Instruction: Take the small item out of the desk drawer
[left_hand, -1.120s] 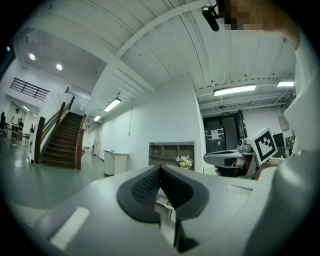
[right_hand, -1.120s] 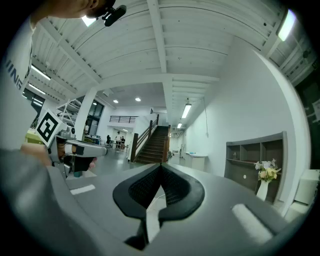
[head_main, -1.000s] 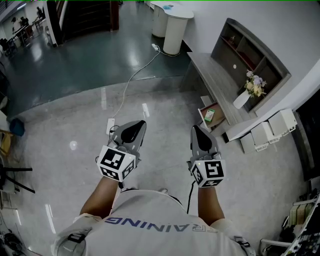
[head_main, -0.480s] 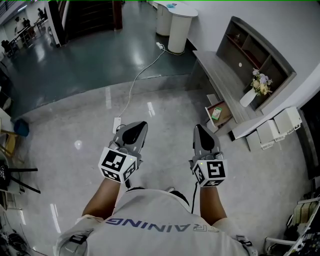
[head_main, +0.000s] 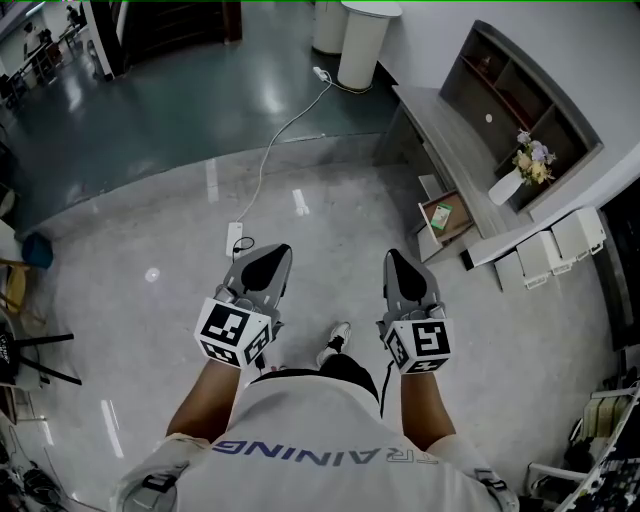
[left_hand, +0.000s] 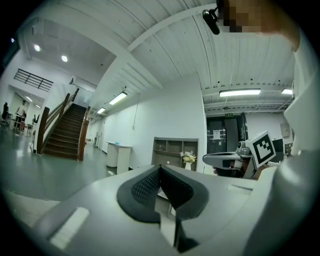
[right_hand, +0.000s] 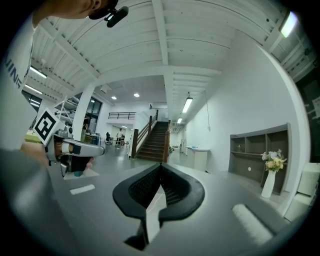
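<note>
So both claws are clenched tight with nothing in them. The left gripper (head_main: 278, 250) has its dark pads pressed together at the tip, and it's the same for the right gripper (head_main: 396, 257); each gripper view just shows open room past the closed tips. The person holds them side by side, near the body and pointing forward, with a gap between them and bare grey floor (head_main: 150, 330) underneath. One shoe (head_main: 338, 334) pokes out between the arms.

Further out, a white cable (head_main: 285, 135) runs across the floor from a power strip (head_main: 234, 238) just beyond the left gripper toward the far wall.

The task stuff is off to the far right. The desk (head_main: 440, 125) sits along the right wall and its drawer (head_main: 430, 236) is pulled open. The small item (head_main: 440, 214) is lying inside it, greenish, too small to make out more. It's well apart from both grippers. A vase of flowers (head_main: 520, 172) stands on the desk, in front of a grey shelf unit (head_main: 530, 95) against the wall.
</note>
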